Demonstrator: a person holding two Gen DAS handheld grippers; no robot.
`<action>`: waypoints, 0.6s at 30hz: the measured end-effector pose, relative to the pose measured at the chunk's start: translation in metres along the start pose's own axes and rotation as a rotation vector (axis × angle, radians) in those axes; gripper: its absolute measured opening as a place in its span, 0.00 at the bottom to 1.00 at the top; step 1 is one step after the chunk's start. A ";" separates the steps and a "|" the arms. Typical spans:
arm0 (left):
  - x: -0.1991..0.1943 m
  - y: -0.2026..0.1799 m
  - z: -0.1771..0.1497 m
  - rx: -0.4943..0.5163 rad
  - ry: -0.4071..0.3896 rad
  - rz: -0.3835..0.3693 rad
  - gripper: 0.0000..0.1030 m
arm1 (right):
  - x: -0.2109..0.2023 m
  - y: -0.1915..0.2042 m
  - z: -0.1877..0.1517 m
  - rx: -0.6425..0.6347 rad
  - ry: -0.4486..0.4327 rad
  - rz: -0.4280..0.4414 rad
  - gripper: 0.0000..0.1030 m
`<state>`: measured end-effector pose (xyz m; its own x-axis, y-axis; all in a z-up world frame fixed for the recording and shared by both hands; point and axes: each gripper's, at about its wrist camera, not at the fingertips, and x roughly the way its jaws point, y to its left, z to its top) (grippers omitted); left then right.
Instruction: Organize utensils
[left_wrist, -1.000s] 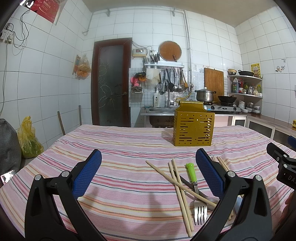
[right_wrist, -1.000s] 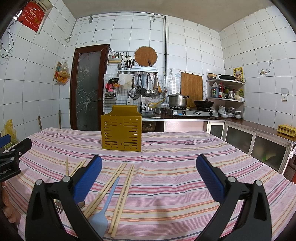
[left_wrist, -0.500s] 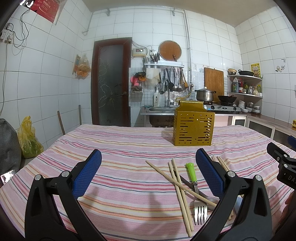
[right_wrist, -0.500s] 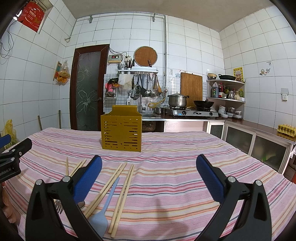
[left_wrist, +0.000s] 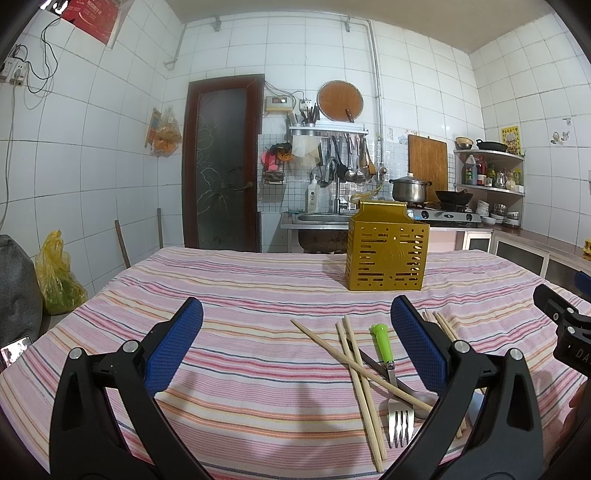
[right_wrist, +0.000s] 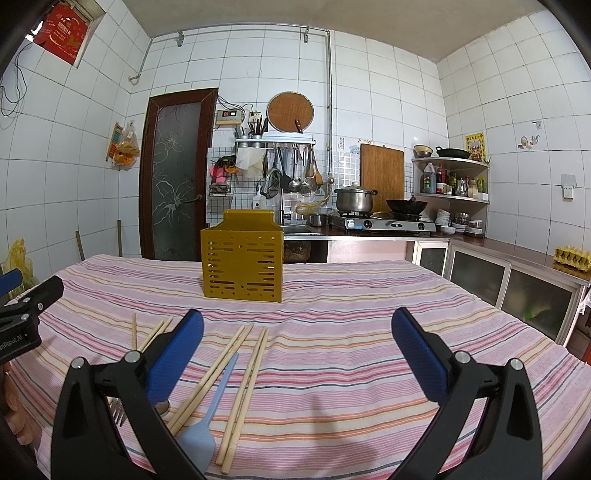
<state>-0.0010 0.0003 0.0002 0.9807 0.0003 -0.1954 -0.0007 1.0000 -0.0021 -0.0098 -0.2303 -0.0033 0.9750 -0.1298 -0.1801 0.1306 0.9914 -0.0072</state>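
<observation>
Nothing looks sorted yet: both the left gripper (left_wrist: 295, 341) and the right gripper (right_wrist: 297, 349) gape empty at lower frame, chopsticks (right_wrist: 243, 373), green-handled fork (left_wrist: 389, 373) and blue spatula (right_wrist: 210, 417) lying loose before the apparently unfilled yellow utensil holder (right_wrist: 242, 256) at centre.

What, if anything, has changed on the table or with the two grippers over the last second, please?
Nothing has visibly changed. Both the left gripper and the right gripper stay open and empty above the striped tablecloth. The chopsticks, the green-handled fork and the blue spoon lie where they were, and the yellow utensil holder stands in the same spot.
</observation>
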 end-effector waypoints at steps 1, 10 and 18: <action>0.000 -0.001 0.000 0.001 0.000 0.000 0.95 | 0.000 0.000 0.000 0.001 -0.001 0.000 0.96; 0.003 -0.001 0.002 -0.001 0.006 0.000 0.95 | 0.002 -0.006 0.001 0.022 0.002 0.007 0.96; 0.004 -0.001 -0.003 0.000 0.016 0.003 0.95 | 0.002 -0.008 -0.001 0.018 -0.008 0.006 0.96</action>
<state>0.0027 -0.0009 -0.0032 0.9776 0.0037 -0.2106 -0.0041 1.0000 -0.0014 -0.0093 -0.2384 -0.0046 0.9772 -0.1235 -0.1726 0.1274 0.9918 0.0115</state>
